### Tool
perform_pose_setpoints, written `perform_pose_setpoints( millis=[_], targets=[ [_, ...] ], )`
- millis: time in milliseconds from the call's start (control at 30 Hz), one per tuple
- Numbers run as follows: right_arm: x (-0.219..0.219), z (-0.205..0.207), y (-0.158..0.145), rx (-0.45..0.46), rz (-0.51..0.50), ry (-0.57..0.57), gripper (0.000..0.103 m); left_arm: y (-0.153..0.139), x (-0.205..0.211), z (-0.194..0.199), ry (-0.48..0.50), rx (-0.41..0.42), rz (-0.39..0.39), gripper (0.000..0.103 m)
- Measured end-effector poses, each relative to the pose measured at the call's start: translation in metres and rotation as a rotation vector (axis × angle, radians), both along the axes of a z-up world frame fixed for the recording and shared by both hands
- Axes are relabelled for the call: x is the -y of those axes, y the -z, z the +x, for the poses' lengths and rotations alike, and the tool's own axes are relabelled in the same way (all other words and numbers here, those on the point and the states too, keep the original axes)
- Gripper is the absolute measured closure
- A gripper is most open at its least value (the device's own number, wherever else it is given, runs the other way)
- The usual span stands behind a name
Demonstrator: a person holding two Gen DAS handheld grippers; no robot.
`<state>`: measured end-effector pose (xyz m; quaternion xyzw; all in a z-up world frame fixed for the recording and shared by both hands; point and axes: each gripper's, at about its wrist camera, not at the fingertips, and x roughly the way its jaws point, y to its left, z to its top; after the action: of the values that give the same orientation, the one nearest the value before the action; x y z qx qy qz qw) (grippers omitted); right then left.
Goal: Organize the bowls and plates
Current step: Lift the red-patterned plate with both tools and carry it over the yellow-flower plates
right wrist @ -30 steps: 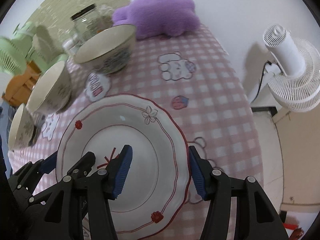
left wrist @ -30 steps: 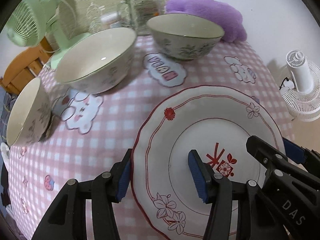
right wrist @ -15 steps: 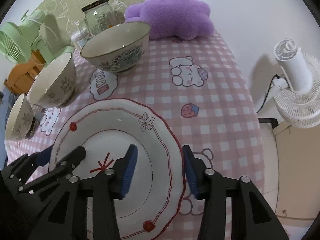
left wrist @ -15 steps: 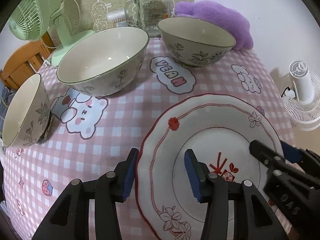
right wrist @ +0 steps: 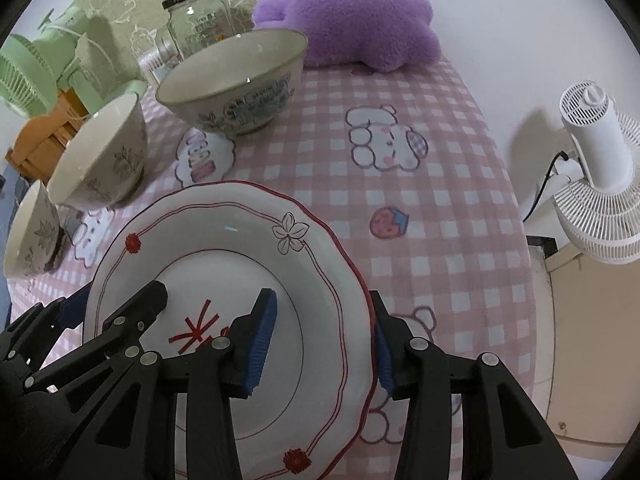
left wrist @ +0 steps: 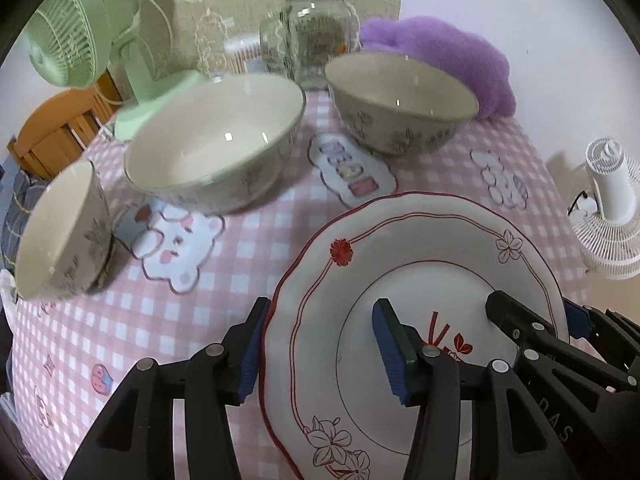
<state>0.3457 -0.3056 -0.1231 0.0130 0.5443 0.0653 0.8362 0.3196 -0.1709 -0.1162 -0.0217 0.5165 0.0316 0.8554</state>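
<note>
1. The left gripper [left wrist: 318, 350] is straddling the left rim of the plate [left wrist: 420, 248]: one blue pad is sitting just outside the scalloped edge and the other is over the plate's well. The jaws are standing fairly wide, with a clear gap on the inner side, so they are bracketing the rim rather than pinching it.
2. The right gripper [right wrist: 322, 336] is doing the same on the opposite rim, one pad inside over the red motif and one tucked against the outer edge. Its jaws are also spread around the rim, not clamped. Taking the plate from both sides looks like a way of keeping a wide, shallow dish level when it is lifted.
3. The plate is lying at the near edge of the pink checked tablecloth [right wrist: 440, 208], closest to the person; whether it is resting flat or slightly raised I cannot tell.
4. Beyond it three floral bowls are waiting in an arc: the small bowl [left wrist: 60, 236] at far left, tipped on its side with its mouth facing in; the large bowl [left wrist: 216, 152] upright in the middle; the far bowl [left wrist: 400, 100] upright behind it. They are standing apart, not nested, so stacking is probably still ahead.
5. Farthest back, a glass jar [left wrist: 316, 36], a green fan [left wrist: 84, 32] and a purple plush [right wrist: 348, 20] are lining the wall, with a white fan [right wrist: 596, 168] off the table's right side.
</note>
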Motion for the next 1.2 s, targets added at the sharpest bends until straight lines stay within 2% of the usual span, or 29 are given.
perform_pose_setpoints(
  millis=[233,467,567,933,1200],
  targets=[
    [-0.009,0.002,-0.031,0.056,0.014,0.002,0.054,-0.031,-0.011,-0.002,0.001,0.055,0.004,0.052],
    [-0.021,-0.017,-0.067,0.107,0.003,0.033,0.055,-0.065,-0.026,-0.023,0.037,0.124,-0.020,0.052],
    [-0.027,-0.033,-0.085,0.123,-0.017,0.063,0.055,-0.078,-0.027,-0.036,0.073,0.149,-0.005,0.052],
    [-0.035,-0.120,-0.132,0.152,-0.072,0.215,0.054,-0.114,-0.036,-0.099,0.258,0.180,-0.068,0.052],
    [-0.031,-0.174,-0.139,0.140,-0.091,0.286,0.055,-0.117,-0.033,-0.135,0.327,0.166,-0.100,0.052]
  ],
)
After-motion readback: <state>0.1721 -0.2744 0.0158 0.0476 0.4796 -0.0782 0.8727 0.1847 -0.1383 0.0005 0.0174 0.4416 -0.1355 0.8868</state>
